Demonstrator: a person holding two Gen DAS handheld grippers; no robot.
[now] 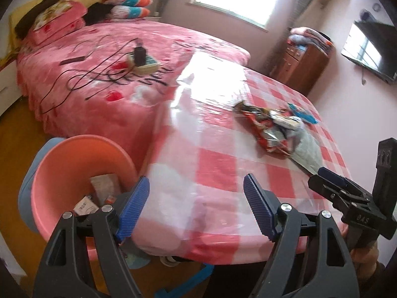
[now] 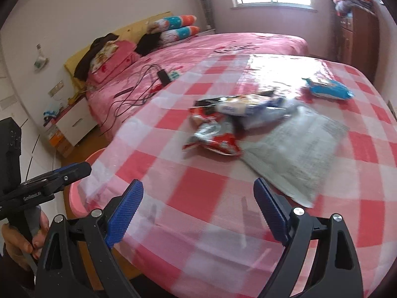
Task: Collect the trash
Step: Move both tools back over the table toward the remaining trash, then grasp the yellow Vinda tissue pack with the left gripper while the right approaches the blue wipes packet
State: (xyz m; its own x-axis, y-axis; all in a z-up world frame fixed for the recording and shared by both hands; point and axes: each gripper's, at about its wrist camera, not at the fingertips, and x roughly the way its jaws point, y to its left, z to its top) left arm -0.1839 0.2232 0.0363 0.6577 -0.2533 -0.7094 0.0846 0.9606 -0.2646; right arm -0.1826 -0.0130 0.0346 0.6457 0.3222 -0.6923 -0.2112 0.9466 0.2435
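so both grippers hang over the near edge of the bench (image 2: 203,223), empty. the left gripper (image 1: 196,208) has its fingers spread wide with nothing between them, only checked cloth below; the right gripper (image 2: 198,208) is just as wide and just as empty.

the trash sits mid-bench, well ahead of both: a red wrapper (image 2: 213,136) lying against a white packet (image 2: 238,105), a grey bag (image 2: 295,154) flat beside them and reaching nearest the right fingers, and a blue packet (image 2: 327,88) apart at the far side. a pink bin (image 1: 74,173) stands off the bench's left edge, just beside the left gripper, with some scraps already in it (so the job looks partly done).

what could go wrong, as i judge it:
- the grey bag lies flat on glossy plastic cloth, so fingers coming straight down may slide over it or pinch the cloth instead.
- the red wrapper and white packet overlap; a grab at one could drag or flick the other toward the edge.
- crinkly foil is light and springy, and a shallow pinch might lose it on the way to the bin.
- the two grippers are near each other and could knock together if both reach for the same heap.
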